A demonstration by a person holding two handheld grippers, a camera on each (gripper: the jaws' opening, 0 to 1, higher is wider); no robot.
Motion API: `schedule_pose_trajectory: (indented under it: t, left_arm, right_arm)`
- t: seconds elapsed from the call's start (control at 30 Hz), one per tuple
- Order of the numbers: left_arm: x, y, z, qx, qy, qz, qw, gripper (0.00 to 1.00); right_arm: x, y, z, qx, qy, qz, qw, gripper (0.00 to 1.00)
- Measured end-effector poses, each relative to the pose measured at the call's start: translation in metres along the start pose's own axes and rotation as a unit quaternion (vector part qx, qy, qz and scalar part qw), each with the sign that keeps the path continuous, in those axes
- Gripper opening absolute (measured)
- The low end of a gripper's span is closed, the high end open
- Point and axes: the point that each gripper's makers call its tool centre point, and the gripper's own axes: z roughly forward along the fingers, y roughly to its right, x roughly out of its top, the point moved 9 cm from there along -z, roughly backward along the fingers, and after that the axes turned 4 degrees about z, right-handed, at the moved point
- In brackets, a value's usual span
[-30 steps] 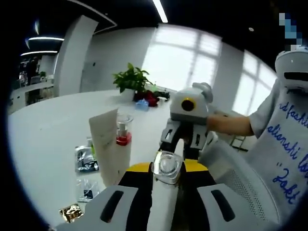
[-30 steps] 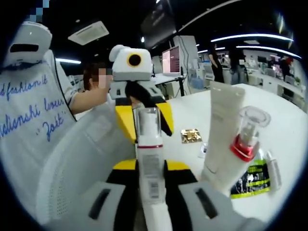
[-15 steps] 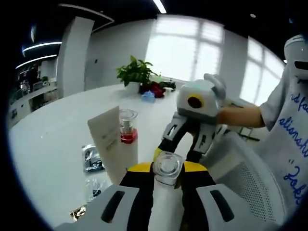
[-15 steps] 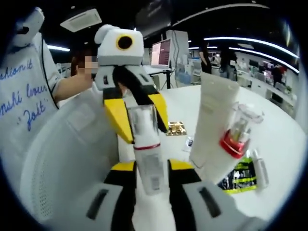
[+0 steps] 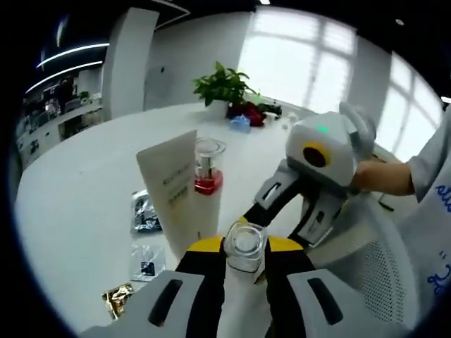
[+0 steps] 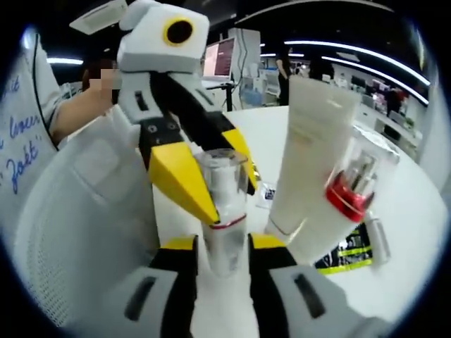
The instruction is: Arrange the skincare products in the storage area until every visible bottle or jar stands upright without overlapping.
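1. Presently, both tongs, left [image 5: 245,262] and right [image 6: 222,253], clamp one clear-capped bottle [image 6: 223,204].
2. Bottle sits just beside the white tube [image 5: 180,189], above the desk [image 5: 77,190].

Yellow-tipped black fingers [image 5: 206,248], white housings

Both cameras sit very close, facing each other across the clear-capped bottle [image 5: 244,246] (each sees the other claw). Both share the cream tube [image 6: 304,151] and white counter [image 5: 84,190].
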Motion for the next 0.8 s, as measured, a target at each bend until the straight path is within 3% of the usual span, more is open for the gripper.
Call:
schedule_pose_trajectory:
  t: [0.63, 0.8]
  left_arm:
    - [-0.002, -0.003, 0.021, 0.012, -0.052, 0.057, 0.9969, 0.17]
    - [-0.001, -0.005, 0.021, 0.008, -0.05, 0.062, 0.9968, 0.18]
  right_arm:
    - [-0.013, 0.013, 0.013, -0.003, -0.013, -0.015, 0.9998, 0.22]
    - [-0.013, 0.015, 0.014, -0.001, -0.004, -0.012, 0.9999, 0.22]
